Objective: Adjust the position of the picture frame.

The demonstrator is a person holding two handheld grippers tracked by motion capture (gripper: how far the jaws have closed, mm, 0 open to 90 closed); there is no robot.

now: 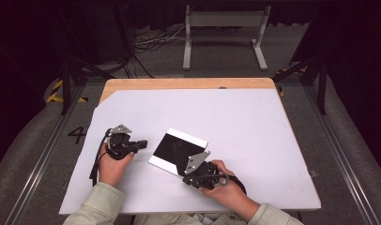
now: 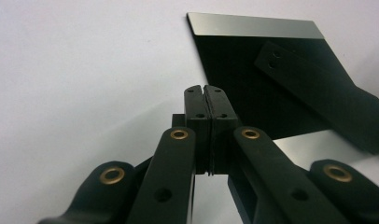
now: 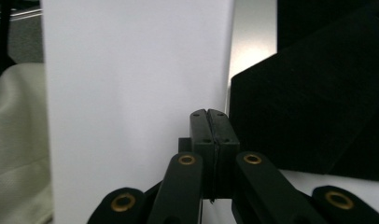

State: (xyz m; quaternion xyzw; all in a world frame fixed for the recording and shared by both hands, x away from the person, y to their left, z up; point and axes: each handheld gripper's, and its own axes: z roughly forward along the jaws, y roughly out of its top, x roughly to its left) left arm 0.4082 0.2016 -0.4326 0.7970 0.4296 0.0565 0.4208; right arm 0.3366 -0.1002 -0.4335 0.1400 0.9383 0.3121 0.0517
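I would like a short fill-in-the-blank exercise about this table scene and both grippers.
1. The jaws of the left gripper are ____.
2. The black panel with light edge strips lies on a ____ sheet.
3. In the high view, the right gripper is at the panel's ____ edge.

Missing words: shut; white; near

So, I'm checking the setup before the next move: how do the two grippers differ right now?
The left gripper lies clear of the black panel, on the white sheet; the right gripper reaches over the panel's near corner. The left gripper points across the table toward the panel; the right gripper points up and left over it. Both have their jaws shut, with nothing between them.
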